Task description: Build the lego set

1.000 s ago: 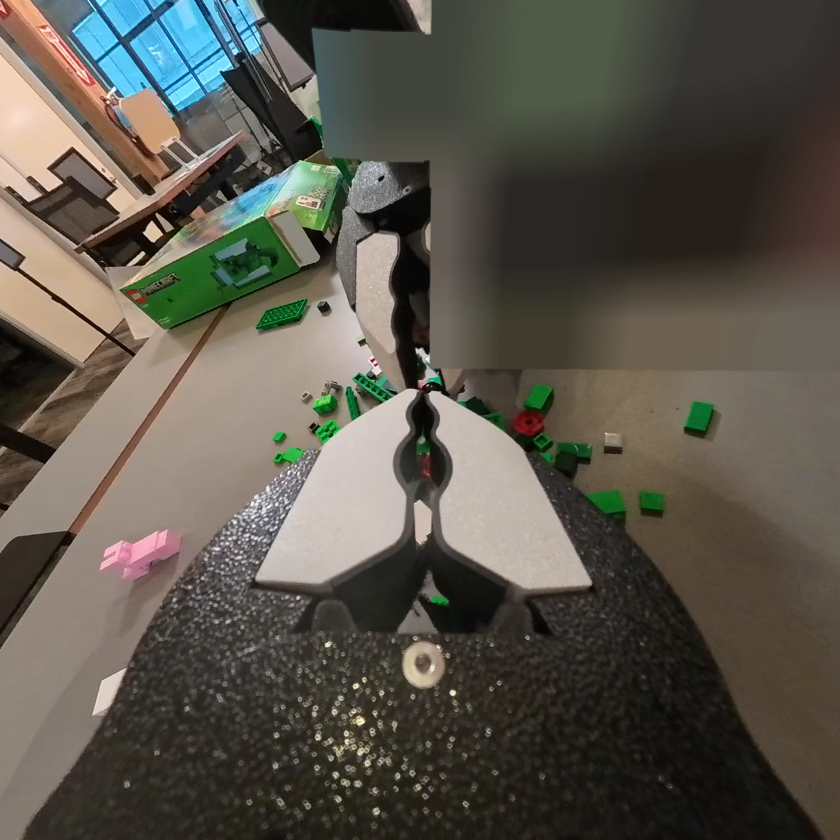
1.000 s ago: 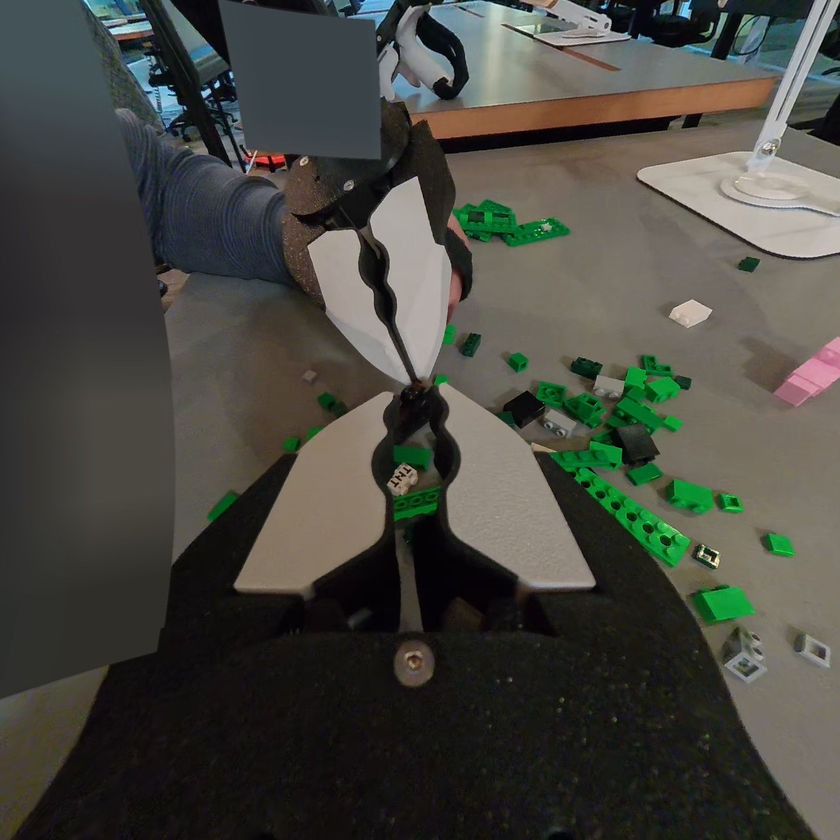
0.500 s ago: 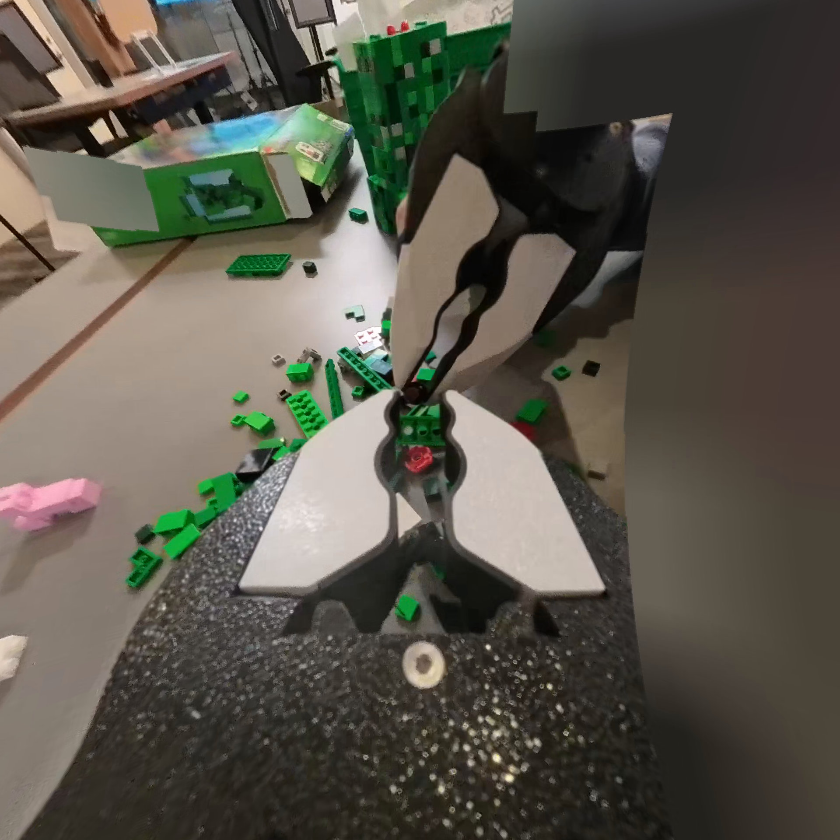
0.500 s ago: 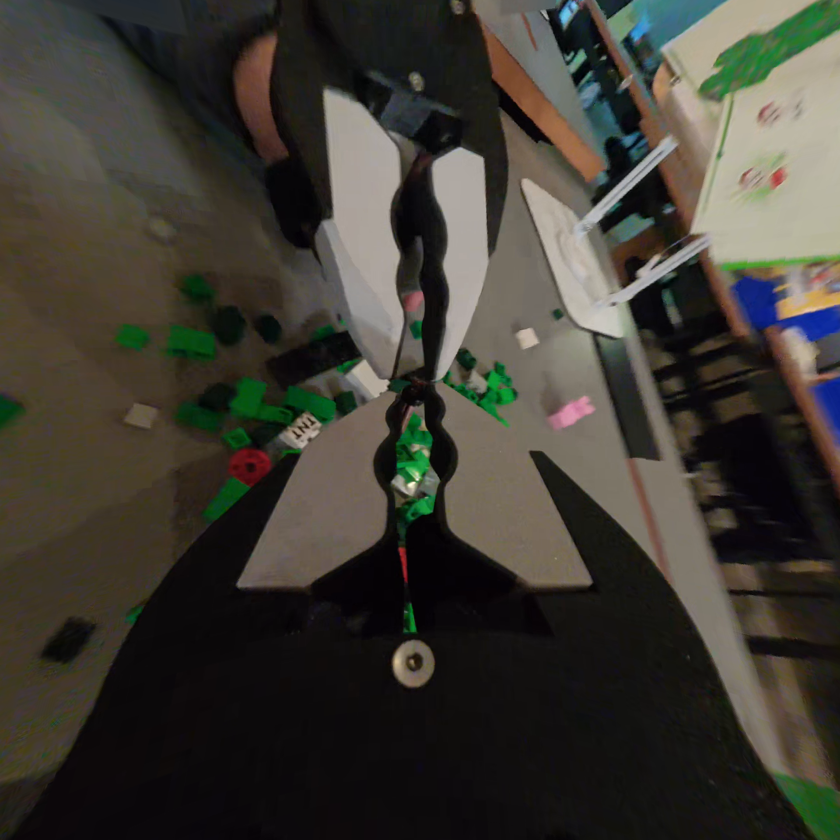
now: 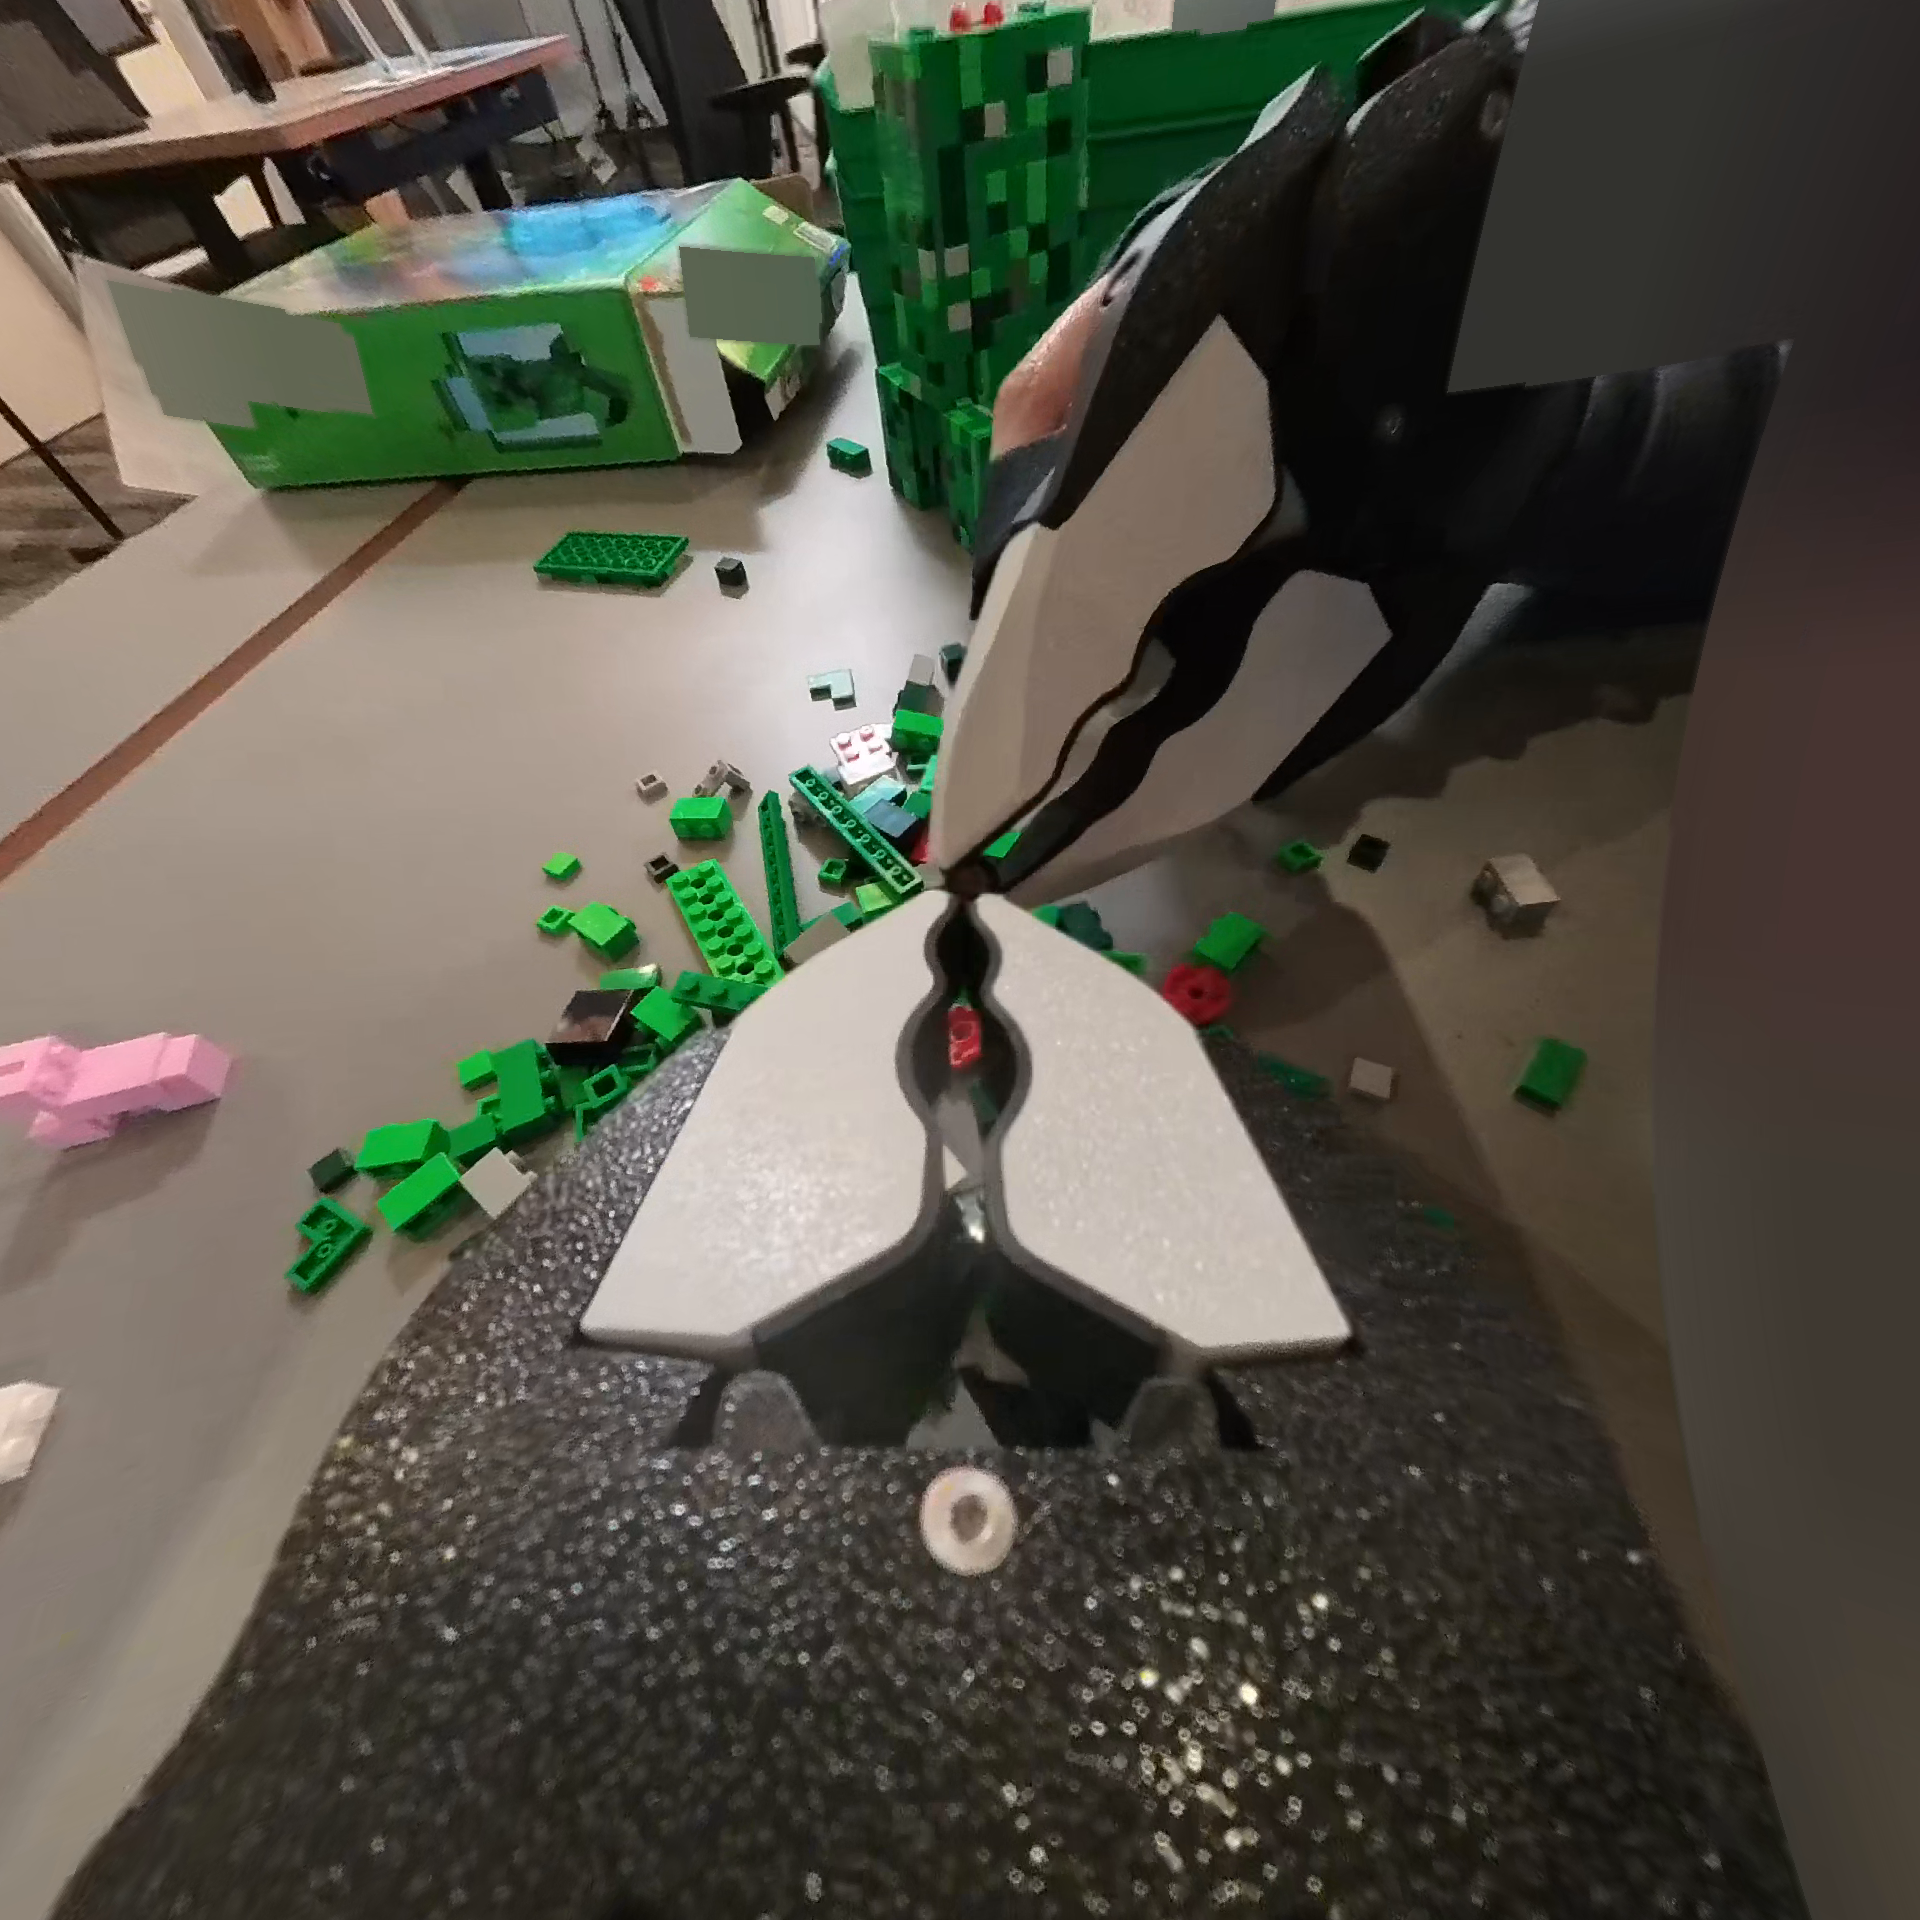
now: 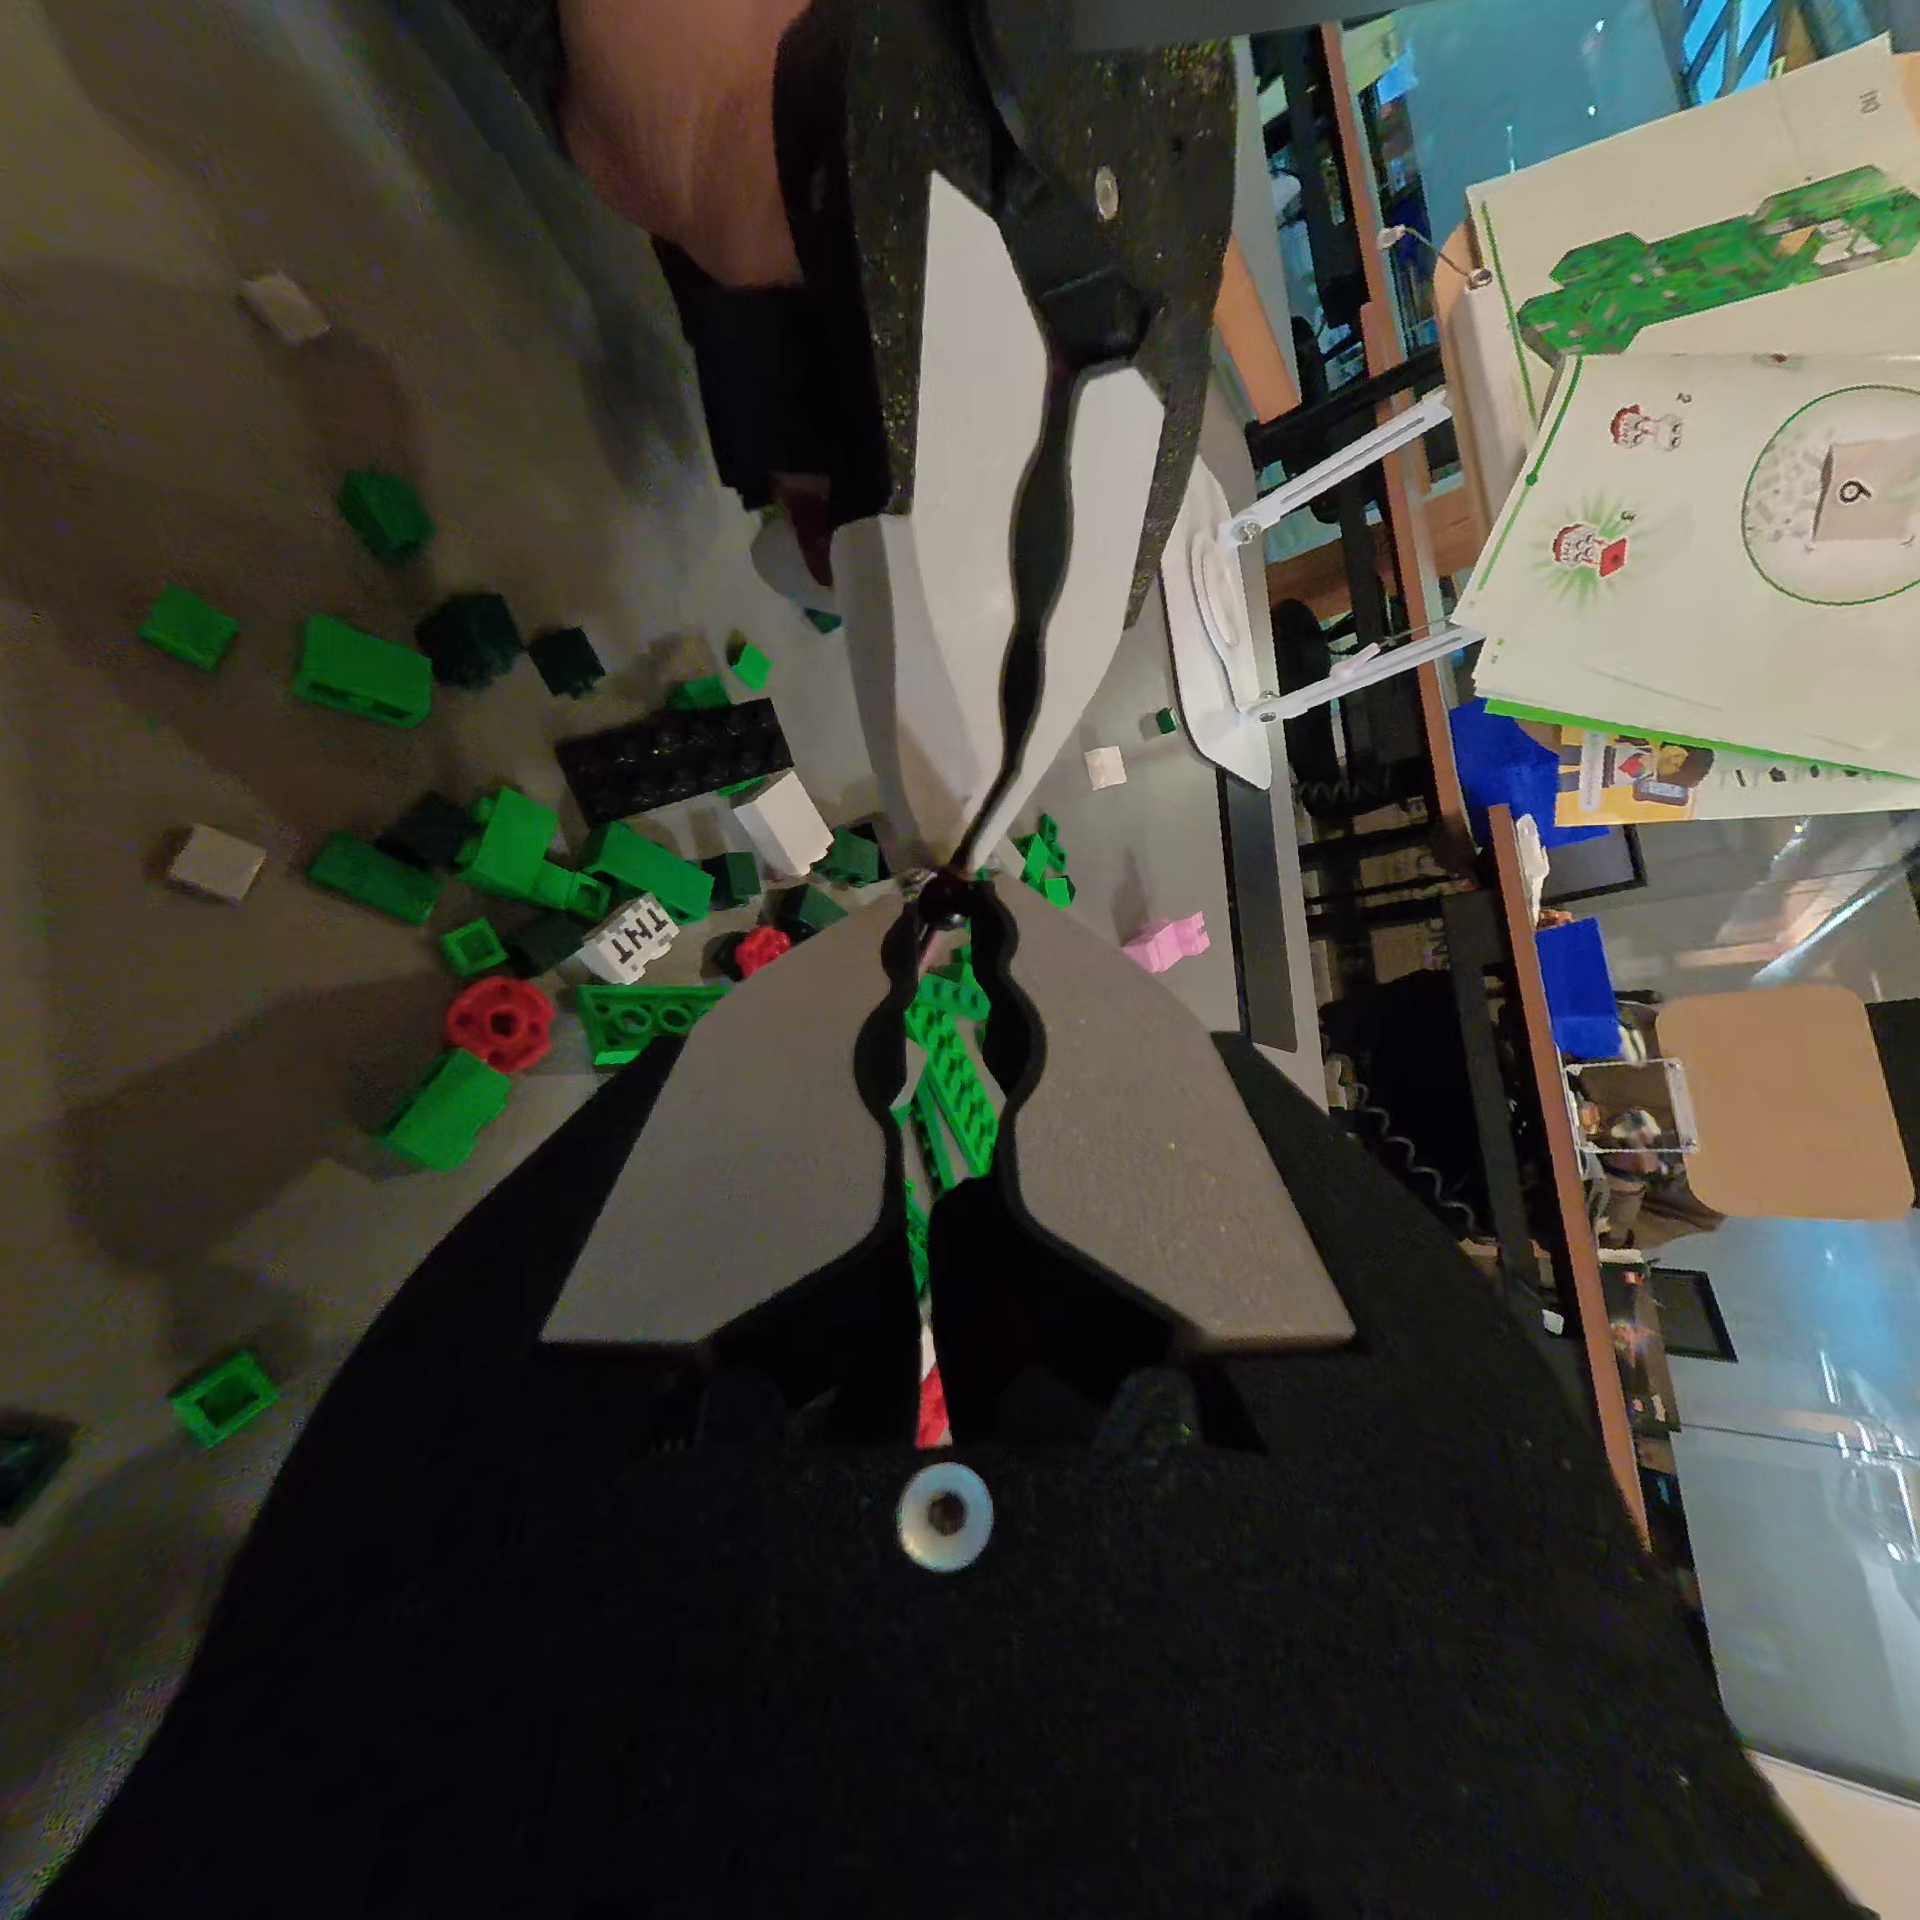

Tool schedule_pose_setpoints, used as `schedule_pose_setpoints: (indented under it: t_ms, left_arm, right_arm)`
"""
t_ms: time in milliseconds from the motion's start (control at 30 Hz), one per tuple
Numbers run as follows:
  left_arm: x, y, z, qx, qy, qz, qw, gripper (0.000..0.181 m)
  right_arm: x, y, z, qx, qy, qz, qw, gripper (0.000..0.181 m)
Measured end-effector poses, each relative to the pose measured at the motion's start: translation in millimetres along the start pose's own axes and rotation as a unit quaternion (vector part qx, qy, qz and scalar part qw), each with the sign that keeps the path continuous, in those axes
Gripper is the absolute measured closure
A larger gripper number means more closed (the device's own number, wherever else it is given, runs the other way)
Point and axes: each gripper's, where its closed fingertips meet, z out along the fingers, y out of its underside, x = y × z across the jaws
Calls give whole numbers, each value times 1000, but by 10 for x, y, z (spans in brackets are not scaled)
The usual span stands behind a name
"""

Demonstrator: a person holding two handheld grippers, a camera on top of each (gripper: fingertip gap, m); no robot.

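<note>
My left gripper (image 5: 961,902) is shut, and so is my right gripper (image 6: 940,902). Their tips meet point to point on a small dark round piece (image 5: 971,881), held above the table and also visible in the right wrist view (image 6: 938,900). I cannot tell which gripper carries it. The right gripper comes in from the upper right in the left wrist view (image 5: 968,871). The left gripper comes down from above in the right wrist view (image 6: 958,864). Loose green bricks (image 5: 722,925) lie scattered below. A tall green block figure (image 5: 977,260) stands behind.
An open green set box (image 5: 468,343) lies at the back left, with a green plate (image 5: 613,556) in front of it. A pink pig (image 5: 114,1081) sits left. Red round pieces (image 6: 499,1023), a black brick (image 6: 675,758) and a white printed block (image 6: 634,935) lie among the bricks. An instruction booklet (image 6: 1704,499) rests on a white stand. The grippers are tip to tip, or close to it. It is some 5 cm from my right tips to the white printed block (image 6: 634,935).
Both grippers stayed shut and tip to tip while turning. The right gripper rolled, so its view of the table now tilts. The left view swung toward the green figure and box.
</note>
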Motion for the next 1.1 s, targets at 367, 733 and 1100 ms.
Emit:
schedule_pose_setpoints:
  t_ms: [367, 733, 1100]
  left_arm:
    - [-14, -12, 25, 22, 16, -81, 996, 166]
    - [-47, 99, 55, -35, -17, -57, 998, 177]
    - [-48, 179, 55, -61, -18, -23, 998, 178]
  right_arm:
    - [9, 49, 9, -20, 16, -29, 999, 170]
    - [-69, 81, 97, -57, 5, -25, 998, 171]
    - [-147, 112, 146, -72, -45, 83, 993, 171]
